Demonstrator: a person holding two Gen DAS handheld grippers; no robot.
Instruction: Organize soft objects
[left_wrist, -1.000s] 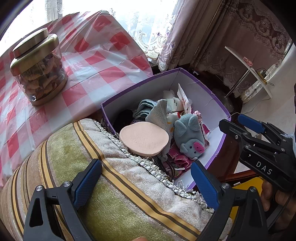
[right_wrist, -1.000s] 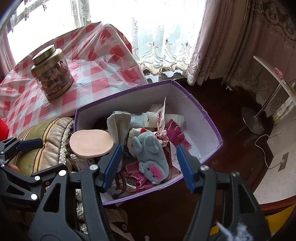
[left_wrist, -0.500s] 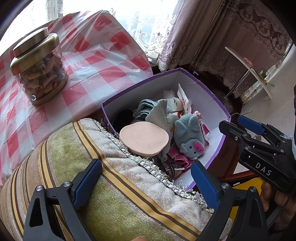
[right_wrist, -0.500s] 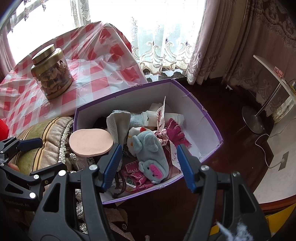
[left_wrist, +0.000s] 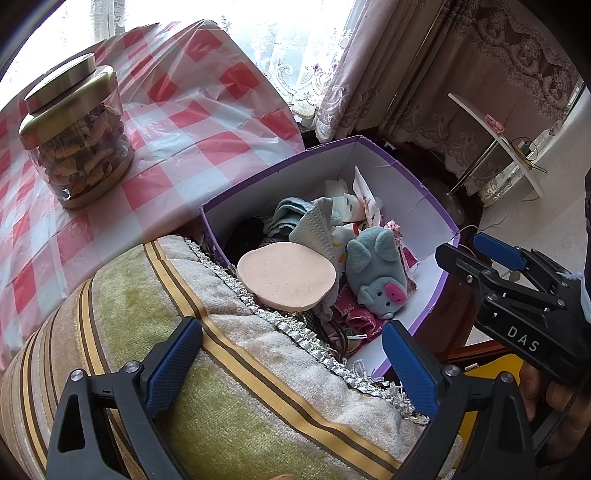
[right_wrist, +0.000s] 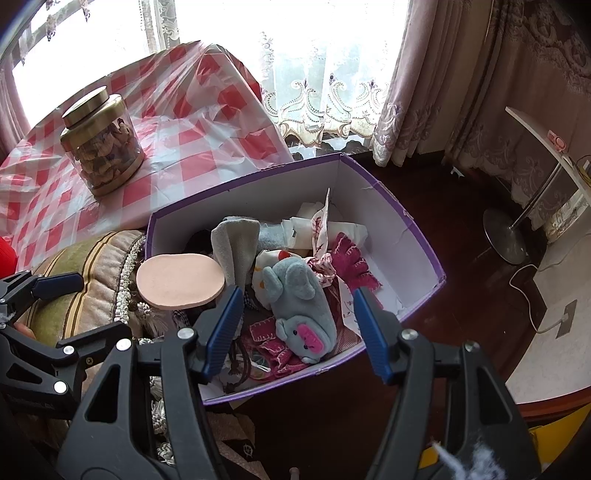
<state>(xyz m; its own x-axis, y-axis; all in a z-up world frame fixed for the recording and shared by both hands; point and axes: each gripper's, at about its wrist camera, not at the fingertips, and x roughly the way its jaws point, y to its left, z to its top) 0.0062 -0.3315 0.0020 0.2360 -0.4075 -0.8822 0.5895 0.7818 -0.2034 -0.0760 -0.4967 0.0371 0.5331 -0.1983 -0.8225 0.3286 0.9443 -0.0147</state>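
Checked surface (right_wrist: 192, 155) at eleven o'clock, purple box (right_wrist: 424, 254) of soft things beside striped cushion (left_wrist: 229, 387). Left gripper (left_wrist: 291, 365) spread wide over cushion, holding nothing. Right gripper (right_wrist: 297, 328) parted above grey plush mouse (right_wrist: 299, 299), empty too.

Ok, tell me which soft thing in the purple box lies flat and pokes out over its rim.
The round peach sponge pad: it overhangs the box's rim on the cushion side, while the grey mouse toy and cloths sit inside.

One purple box (right_wrist: 413, 225), one gray toy mouse (right_wrist: 301, 302), one round pink sponge (right_wrist: 179, 282), one jar (right_wrist: 103, 142), one striped cushion (left_wrist: 229, 387), two grippers.
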